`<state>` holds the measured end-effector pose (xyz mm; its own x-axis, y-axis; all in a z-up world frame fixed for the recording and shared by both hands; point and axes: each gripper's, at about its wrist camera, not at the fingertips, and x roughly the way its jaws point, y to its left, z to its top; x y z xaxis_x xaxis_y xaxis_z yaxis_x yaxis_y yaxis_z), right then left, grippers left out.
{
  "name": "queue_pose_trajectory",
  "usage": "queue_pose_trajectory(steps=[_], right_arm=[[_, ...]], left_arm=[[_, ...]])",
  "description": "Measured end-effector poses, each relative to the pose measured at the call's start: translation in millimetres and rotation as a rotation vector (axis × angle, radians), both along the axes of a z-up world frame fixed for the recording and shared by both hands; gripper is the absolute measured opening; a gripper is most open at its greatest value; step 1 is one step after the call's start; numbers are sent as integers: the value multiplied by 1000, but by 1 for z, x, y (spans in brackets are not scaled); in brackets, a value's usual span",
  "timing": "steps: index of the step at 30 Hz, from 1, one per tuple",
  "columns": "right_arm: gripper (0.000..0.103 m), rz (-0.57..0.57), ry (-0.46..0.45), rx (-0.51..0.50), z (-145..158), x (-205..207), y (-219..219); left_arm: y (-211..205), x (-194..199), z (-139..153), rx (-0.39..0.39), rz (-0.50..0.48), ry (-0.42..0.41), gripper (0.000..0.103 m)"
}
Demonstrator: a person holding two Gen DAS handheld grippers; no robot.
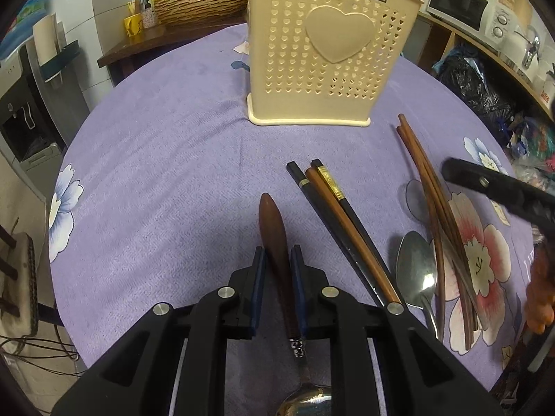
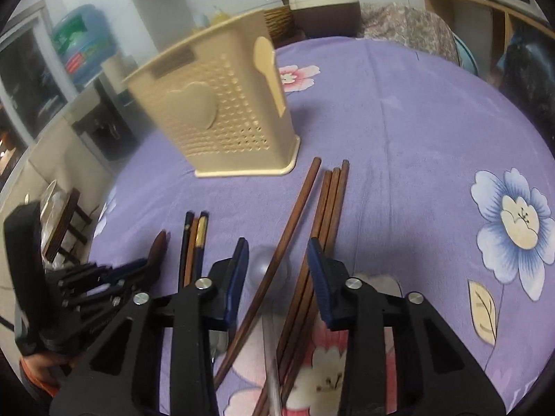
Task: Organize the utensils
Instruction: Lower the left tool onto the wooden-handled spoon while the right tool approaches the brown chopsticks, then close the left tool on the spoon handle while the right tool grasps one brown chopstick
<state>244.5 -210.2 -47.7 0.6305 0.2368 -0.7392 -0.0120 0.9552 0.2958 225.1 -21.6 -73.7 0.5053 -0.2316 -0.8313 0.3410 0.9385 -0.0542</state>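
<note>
My left gripper (image 1: 277, 256) is shut on the brown wooden handle of a spoon (image 1: 274, 222), whose metal bowl shows low between the arms. The same gripper (image 2: 138, 270) appears at the left of the right wrist view. A cream heart-patterned utensil holder (image 1: 326, 52) (image 2: 215, 114) stands upright beyond. Three dark and brown chopsticks (image 1: 333, 215) lie to the right of the held spoon. My right gripper (image 2: 277, 260) is open over several brown chopsticks (image 2: 326, 215). One chopstick (image 2: 277, 260) and a metal spoon's bowl (image 2: 258, 265) lie between its pads, untouched.
A purple flowered tablecloth (image 2: 416, 138) covers the round table. A second metal spoon (image 1: 416, 270) lies beside the brown chopsticks (image 1: 433, 201). A wicker basket (image 1: 201, 3), a microwave (image 1: 458, 3) and a black bag (image 1: 475, 86) stand beyond the table's edge.
</note>
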Motion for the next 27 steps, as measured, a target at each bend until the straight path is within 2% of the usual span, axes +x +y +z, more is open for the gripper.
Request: queue_pose_trajectory(steps=[7,12,24,27], right_arm=[[23,-17,89,69,-7,39,-6],[23,-44,107,50,-8,53,-8],[22,-74,158,81,-17,68,-14],[17,-79,165,86,-18,69,-15]], left_arm=[[7,-3,0,-20,17,-3,29],[12,-2,5,-21,31,-15,39],[5,12,0,55,37,-14,40],[0,17,0,78,34,-9,40]])
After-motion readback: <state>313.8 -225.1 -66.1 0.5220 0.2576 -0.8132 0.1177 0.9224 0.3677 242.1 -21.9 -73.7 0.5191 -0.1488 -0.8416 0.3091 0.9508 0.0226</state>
